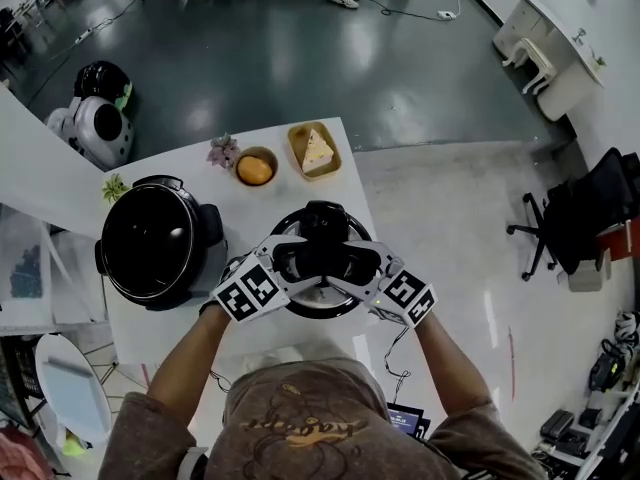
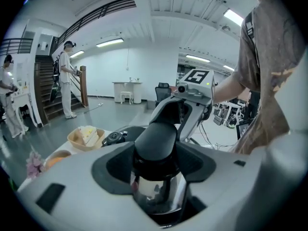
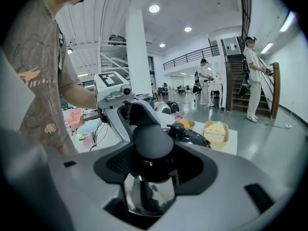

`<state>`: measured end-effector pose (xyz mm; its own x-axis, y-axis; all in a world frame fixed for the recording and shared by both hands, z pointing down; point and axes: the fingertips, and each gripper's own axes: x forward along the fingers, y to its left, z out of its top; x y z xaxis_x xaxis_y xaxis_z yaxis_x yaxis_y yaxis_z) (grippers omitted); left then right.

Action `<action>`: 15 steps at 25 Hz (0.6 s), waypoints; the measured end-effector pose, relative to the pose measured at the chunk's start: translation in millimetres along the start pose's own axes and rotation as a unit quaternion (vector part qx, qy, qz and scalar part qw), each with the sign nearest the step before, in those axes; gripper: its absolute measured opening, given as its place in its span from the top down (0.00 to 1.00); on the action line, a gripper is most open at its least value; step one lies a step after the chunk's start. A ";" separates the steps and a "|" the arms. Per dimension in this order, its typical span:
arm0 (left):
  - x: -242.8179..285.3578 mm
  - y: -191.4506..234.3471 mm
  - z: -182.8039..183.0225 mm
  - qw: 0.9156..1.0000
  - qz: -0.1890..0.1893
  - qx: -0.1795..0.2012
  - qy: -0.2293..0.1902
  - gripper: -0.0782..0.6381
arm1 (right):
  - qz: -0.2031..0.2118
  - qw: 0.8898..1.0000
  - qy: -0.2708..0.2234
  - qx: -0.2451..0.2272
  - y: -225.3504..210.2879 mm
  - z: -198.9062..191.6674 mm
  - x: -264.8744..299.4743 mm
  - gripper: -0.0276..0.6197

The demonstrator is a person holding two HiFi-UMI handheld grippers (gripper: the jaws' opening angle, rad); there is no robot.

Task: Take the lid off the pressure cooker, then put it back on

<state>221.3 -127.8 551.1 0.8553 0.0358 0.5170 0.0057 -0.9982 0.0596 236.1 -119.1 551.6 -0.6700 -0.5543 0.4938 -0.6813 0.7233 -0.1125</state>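
Head view shows the left gripper [image 1: 290,264] and right gripper [image 1: 358,264] each clamped on opposite sides of the lid [image 1: 325,220]. This probably keeps it level, near the table's [image 1: 250,208] right edge.

Both arms reach out in front, with the left forearm [image 1: 185,363] and right forearm [image 1: 450,358] angling inward so the two grippers meet nose to nose. The left gripper [image 1: 296,264] and right gripper [image 1: 355,264] each tip down a bit. Each has its jaws clamped on opposite sides of the black lid handle [image 1: 325,258].
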 end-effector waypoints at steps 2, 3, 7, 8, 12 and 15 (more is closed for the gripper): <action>-11.2 -1.7 11.5 1.000 -0.002 0.008 -0.002 0.52 | -0.005 1.000 -0.007 0.003 4.4 14.2 -5.9 0.56; -17.7 -3.1 17.4 1.000 -0.004 0.008 -0.002 0.52 | -0.006 1.000 -0.010 0.004 7.1 22.1 -8.6 0.56; -45.8 -7.3 43.7 1.000 -0.007 0.011 -0.013 0.52 | -0.008 1.000 -0.019 0.003 19.1 56.8 -20.9 0.56; -53.0 -7.4 50.5 1.000 -0.006 0.014 -0.015 0.52 | -0.010 1.000 -0.021 -0.001 21.8 66.0 -23.7 0.56; -86.5 -4.0 69.7 0.999 0.009 0.032 -0.026 0.52 | -0.015 0.999 -0.032 -0.016 35.0 103.3 -26.6 0.56; -114.7 -2.3 81.6 0.998 0.020 0.041 -0.035 0.52 | -0.011 0.999 -0.043 -0.021 47.2 129.9 -24.2 0.56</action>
<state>165.5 -133.4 422.0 0.8897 -0.0041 0.4566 0.0117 -0.9994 -0.0318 181.9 -125.0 422.3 -0.6789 -0.6024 0.4198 -0.6843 0.7263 -0.0644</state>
